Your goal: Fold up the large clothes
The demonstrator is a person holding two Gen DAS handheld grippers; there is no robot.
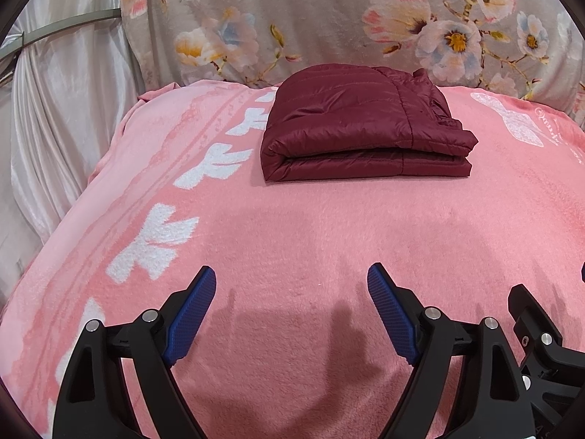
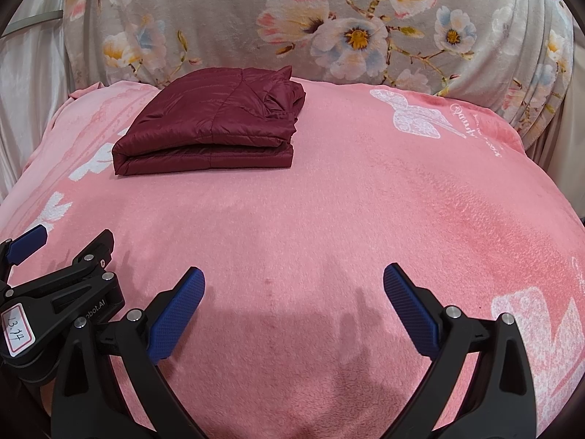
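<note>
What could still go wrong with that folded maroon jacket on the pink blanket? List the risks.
1. The maroon jacket is puffy and slick-looking; its stacked layers may spring open, and the collar end already looks looser.
2. It lies near the far edge of the pink blanket, on a soft surface that bulges, so a nudge might slide it.
3. The left gripper and right gripper hover open close together; they could bump each other.
</note>
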